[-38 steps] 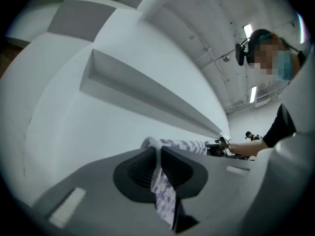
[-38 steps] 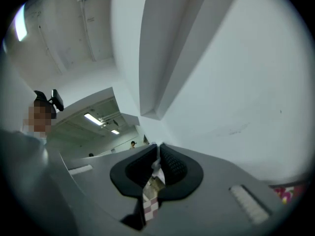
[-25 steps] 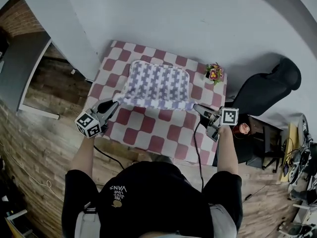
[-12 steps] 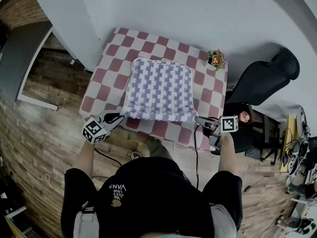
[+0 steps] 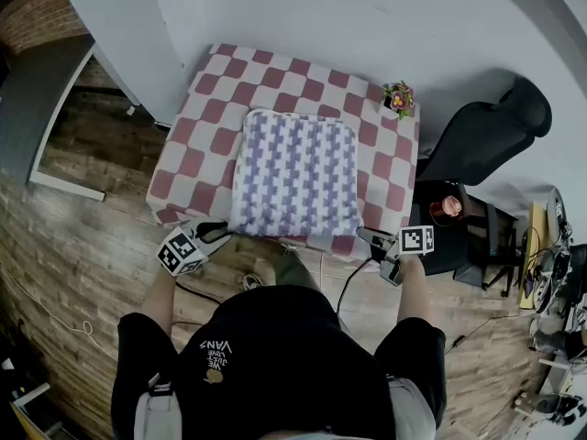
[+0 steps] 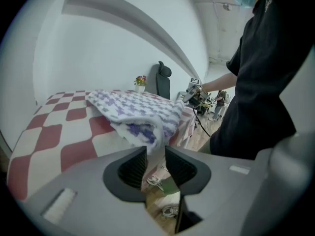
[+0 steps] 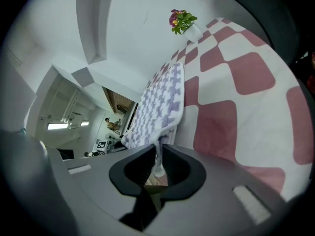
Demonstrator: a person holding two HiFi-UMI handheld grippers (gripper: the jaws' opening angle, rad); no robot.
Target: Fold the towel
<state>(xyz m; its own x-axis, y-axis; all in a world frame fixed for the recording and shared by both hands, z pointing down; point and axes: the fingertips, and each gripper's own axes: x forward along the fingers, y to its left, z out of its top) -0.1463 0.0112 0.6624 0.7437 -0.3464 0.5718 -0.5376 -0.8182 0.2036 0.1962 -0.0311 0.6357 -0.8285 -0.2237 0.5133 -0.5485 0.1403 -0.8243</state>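
Note:
The purple-and-white checked towel (image 5: pixel 293 172) lies spread flat on the table with the red-and-white checked cloth (image 5: pixel 197 136), its near edge at the table's front edge. My left gripper (image 5: pixel 220 232) is at the towel's near left corner. In the left gripper view its jaws (image 6: pixel 156 154) have just been opening: a gap shows floor between the pads, and the towel corner (image 6: pixel 133 114) rests just beyond the tips. My right gripper (image 5: pixel 365 236) is at the near right corner. In the right gripper view it (image 7: pixel 160 151) pinches a thin strip of the towel (image 7: pixel 160 107).
A small potted flower (image 5: pixel 399 97) stands at the table's far right corner. A black chair (image 5: pixel 486 145) and a dark side table with a red cup (image 5: pixel 447 207) stand to the right. Wooden floor lies in front, and a white wall runs behind the table.
Both grippers have pulled the towel's near edge toward the person and down to the table's front edge. The towel now lies longer and flat. The left jaws have parted.

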